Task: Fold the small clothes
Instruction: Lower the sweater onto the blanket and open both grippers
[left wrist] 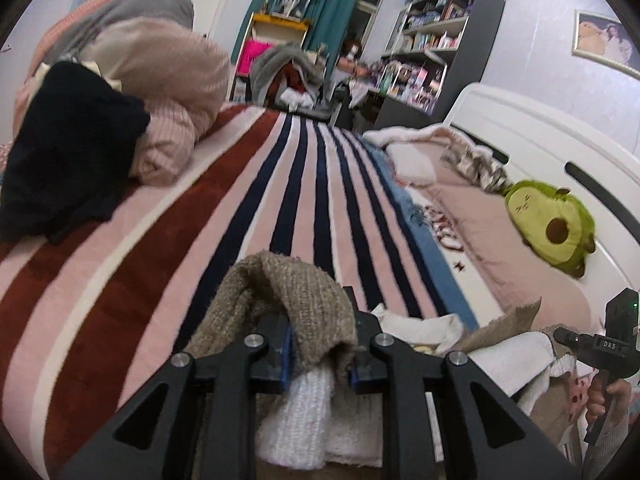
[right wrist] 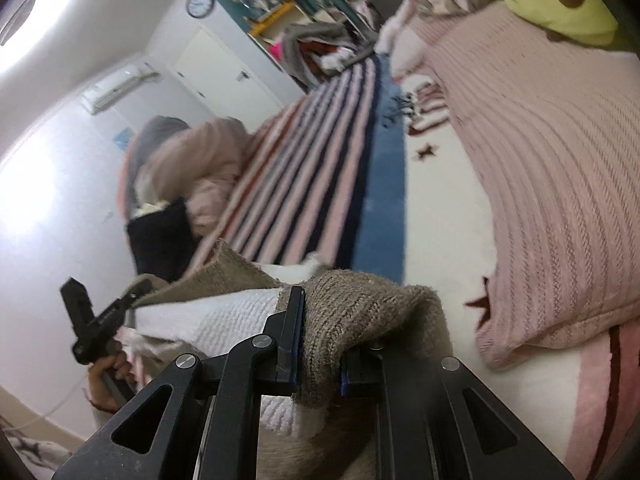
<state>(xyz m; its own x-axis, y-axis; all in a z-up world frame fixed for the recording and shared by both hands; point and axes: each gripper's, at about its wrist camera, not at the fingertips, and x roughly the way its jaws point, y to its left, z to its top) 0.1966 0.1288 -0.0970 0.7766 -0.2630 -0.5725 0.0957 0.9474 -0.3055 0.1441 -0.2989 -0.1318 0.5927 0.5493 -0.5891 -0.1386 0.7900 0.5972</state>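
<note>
A small brown and white knit garment [left wrist: 304, 300] hangs between both grippers above the striped bed. My left gripper [left wrist: 320, 364] is shut on one end of it; brown knit drapes over the fingers and a white part [left wrist: 308, 412] hangs below. My right gripper [right wrist: 318, 356] is shut on the other end of the garment [right wrist: 360, 312], tilted sideways. The right gripper also shows at the right edge of the left wrist view [left wrist: 600, 344], and the left gripper shows at the left of the right wrist view [right wrist: 96, 320].
A striped pink, red and navy blanket [left wrist: 240, 208] covers the bed. A pile of clothes [left wrist: 132, 112] lies at far left. A pink pillow [right wrist: 552, 168] and an avocado plush [left wrist: 548, 228] lie by the white headboard [left wrist: 540, 148]. Shelves [left wrist: 432, 40] stand beyond.
</note>
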